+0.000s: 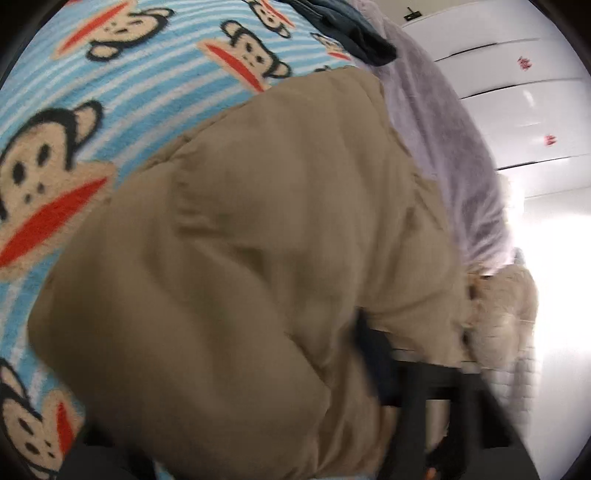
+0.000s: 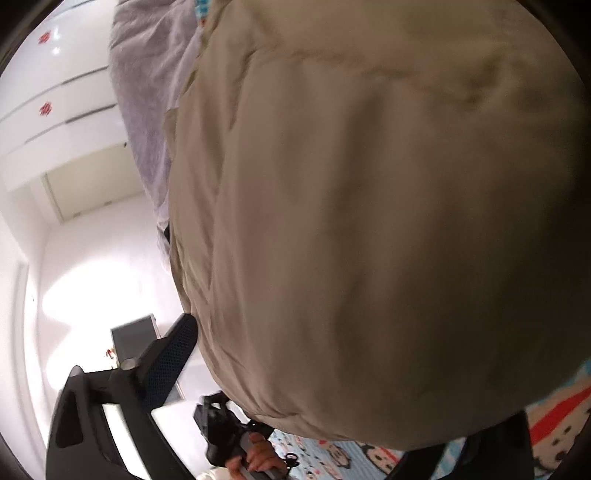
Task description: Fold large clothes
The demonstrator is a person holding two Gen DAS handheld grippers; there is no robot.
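Note:
A puffy tan jacket lies on a blue striped blanket with monkey faces and fills both views. My left gripper has the jacket's bulk between its fingers; the right finger presses into the fabric, so it is shut on the jacket. In the right wrist view the jacket bulges between the fingers of my right gripper. The tip of its left finger touches the jacket's edge, and the other finger is mostly hidden. A hand holds the left gripper low in that view.
A grey fleece blanket lies beyond the jacket, with a dark garment at the far end. White wardrobe doors stand past the bed's edge. A dark flat screen sits by the white wall.

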